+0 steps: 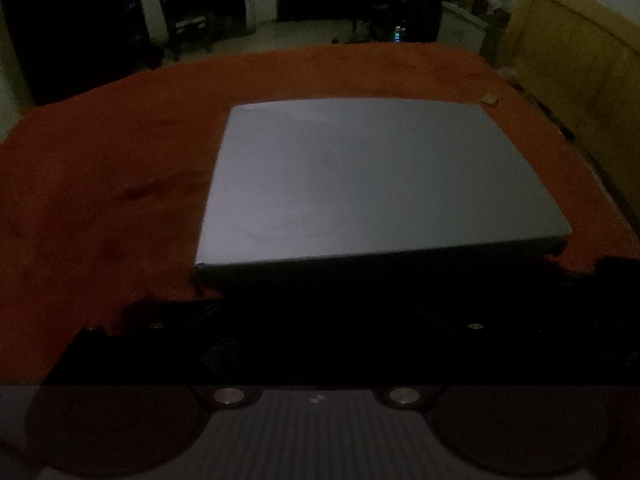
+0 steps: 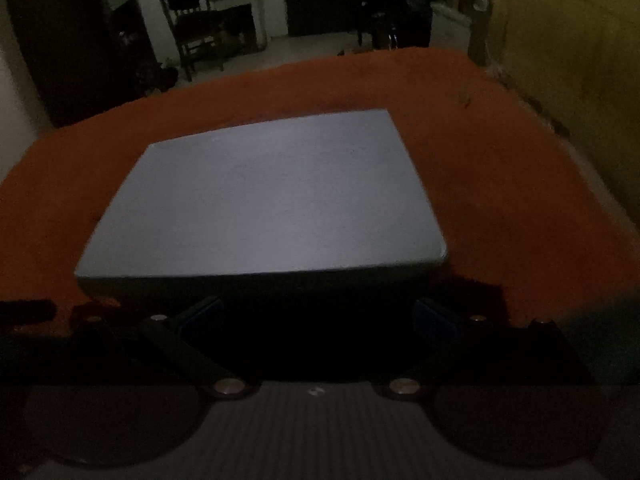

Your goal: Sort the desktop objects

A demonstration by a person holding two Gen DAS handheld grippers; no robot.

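One flat grey box (image 1: 360, 176) lies closed on the orange-covered tabletop (image 1: 100, 200), just beyond both claws; no label or writing can be read on its lid in the dim light. One small tan object (image 1: 490, 99) sits past the box's far right corner. The right claw (image 2: 318, 316) stands wide, its two blue-tipped fingers (image 2: 202, 312) apart at the box's near edge and empty. The left claw (image 1: 316, 320) is lost in shadow; I cannot tell how it stands.
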